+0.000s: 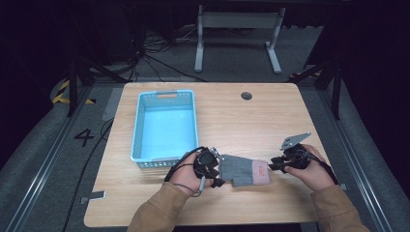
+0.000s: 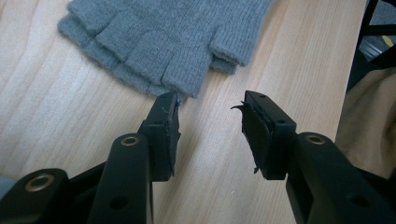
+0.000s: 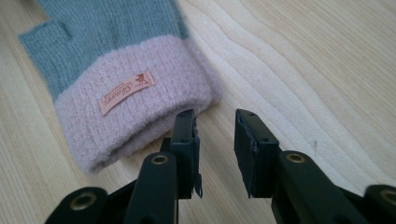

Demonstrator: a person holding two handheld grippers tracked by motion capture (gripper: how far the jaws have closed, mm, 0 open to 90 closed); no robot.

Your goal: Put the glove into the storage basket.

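In the high view a grey fingerless glove (image 1: 240,170) with a pink cuff (image 1: 261,172) lies flat near the front edge of the wooden table (image 1: 232,111), with the left gripper (image 1: 216,170) at its finger end and the right gripper (image 1: 271,164) at its cuff end; an empty blue basket (image 1: 164,126) stands to the far left of the glove, just beyond the left hand. The step in hand looks like taking the glove by both ends, probably to lift it toward the basket, so both grips should bite fabric before either hand rises. In the left gripper view the left gripper (image 2: 210,123) has its jaws spread wide with nothing between them; the left jaw tip sits right at the edge of the knitted finger stubs of the glove (image 2: 173,42), and what looks like a second glove layer shows beneath. It would do well to push forward until a good fold of both layers lies between the pads, rather than nipping one stub. In the right gripper view the right gripper (image 3: 215,135) is open by a moderate gap and empty, its left jaw just beside the pink cuff (image 3: 135,112), which carries a small sewn label (image 3: 127,93). This one should shift sideways over the cuff's rolled edge, then close firmly, since the soft knit may slip from a shallow pinch.
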